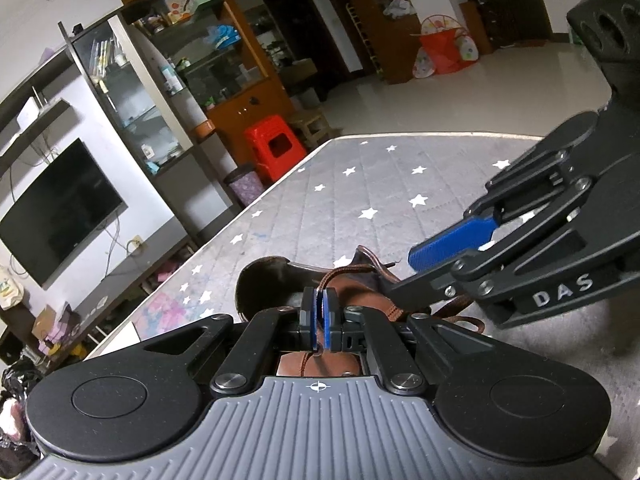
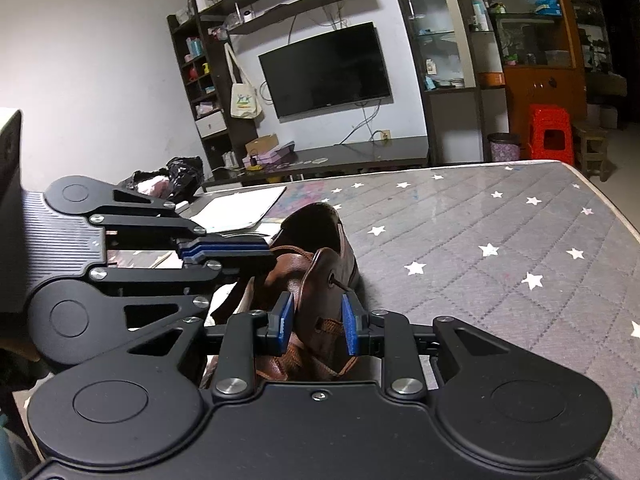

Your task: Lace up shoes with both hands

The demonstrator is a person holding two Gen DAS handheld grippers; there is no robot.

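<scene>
A brown leather shoe (image 1: 276,276) lies on the grey star-patterned mat (image 1: 392,184), its opening facing away from me. At the bottom of the left wrist view, my left gripper (image 1: 319,314) is shut on the brown lace (image 1: 334,274) just over the shoe's tongue. My right gripper (image 1: 408,270) comes in from the right, open, one blue pad (image 1: 452,240) showing. In the right wrist view the right gripper (image 2: 318,322) straddles the shoe's (image 2: 320,224) eyelet flap, pads apart on either side, not pressing it. There the left gripper (image 2: 272,254) is shut at the shoe's left side.
A white flat sheet or tablet (image 2: 240,208) lies on the mat beyond the shoe. The mat's (image 2: 500,240) far edge drops to the floor, where a red stool (image 1: 276,150) and a small bin (image 1: 244,186) stand. A TV (image 2: 326,70) and shelves line the wall.
</scene>
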